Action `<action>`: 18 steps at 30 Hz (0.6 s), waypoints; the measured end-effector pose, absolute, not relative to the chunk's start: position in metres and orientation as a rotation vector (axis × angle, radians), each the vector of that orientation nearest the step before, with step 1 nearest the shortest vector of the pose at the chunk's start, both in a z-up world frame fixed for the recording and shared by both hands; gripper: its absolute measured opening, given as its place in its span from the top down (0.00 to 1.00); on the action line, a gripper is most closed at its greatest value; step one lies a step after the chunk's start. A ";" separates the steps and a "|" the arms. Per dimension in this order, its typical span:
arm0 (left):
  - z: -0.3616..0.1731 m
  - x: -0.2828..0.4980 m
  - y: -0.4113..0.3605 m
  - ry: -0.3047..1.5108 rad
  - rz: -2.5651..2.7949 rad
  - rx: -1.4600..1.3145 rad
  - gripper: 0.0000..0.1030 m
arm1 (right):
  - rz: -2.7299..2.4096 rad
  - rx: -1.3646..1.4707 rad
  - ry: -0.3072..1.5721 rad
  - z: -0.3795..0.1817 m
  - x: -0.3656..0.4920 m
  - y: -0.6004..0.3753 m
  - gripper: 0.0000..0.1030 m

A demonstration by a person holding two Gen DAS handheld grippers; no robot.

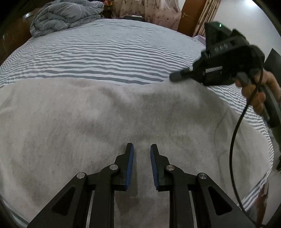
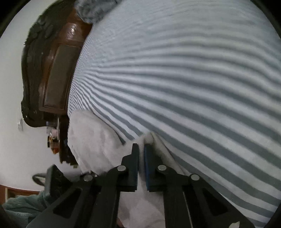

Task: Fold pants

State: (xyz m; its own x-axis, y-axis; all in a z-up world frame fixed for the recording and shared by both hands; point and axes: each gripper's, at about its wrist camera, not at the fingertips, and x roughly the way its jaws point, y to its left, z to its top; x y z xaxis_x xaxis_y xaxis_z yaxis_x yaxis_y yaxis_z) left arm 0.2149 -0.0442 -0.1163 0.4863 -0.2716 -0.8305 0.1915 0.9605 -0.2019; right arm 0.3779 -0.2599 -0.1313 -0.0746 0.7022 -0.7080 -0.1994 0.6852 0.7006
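Light grey pants lie spread across the near half of a striped bed. My left gripper hovers just over the pants near their front middle, jaws open with nothing between them. My right gripper shows in the left wrist view at the pants' far right edge, its tip on the cloth. In the right wrist view the right gripper is shut on a fold of the pants, with the cloth pinched between its pads and lifted off the bed.
A crumpled grey duvet lies at the bed's far left corner. A dark wooden headboard stands at the bed's left. A wooden door and curtains stand beyond the bed. A black cable hangs from the right gripper.
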 end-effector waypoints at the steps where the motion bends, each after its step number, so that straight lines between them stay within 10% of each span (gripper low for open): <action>1: -0.116 0.214 -0.046 1.021 -0.280 -0.076 0.80 | 0.758 0.428 1.443 -0.128 0.382 -0.262 0.95; 18: -0.113 0.191 -0.057 0.967 -0.262 -0.042 0.79 | 0.703 0.269 1.447 -0.131 0.350 -0.238 1.00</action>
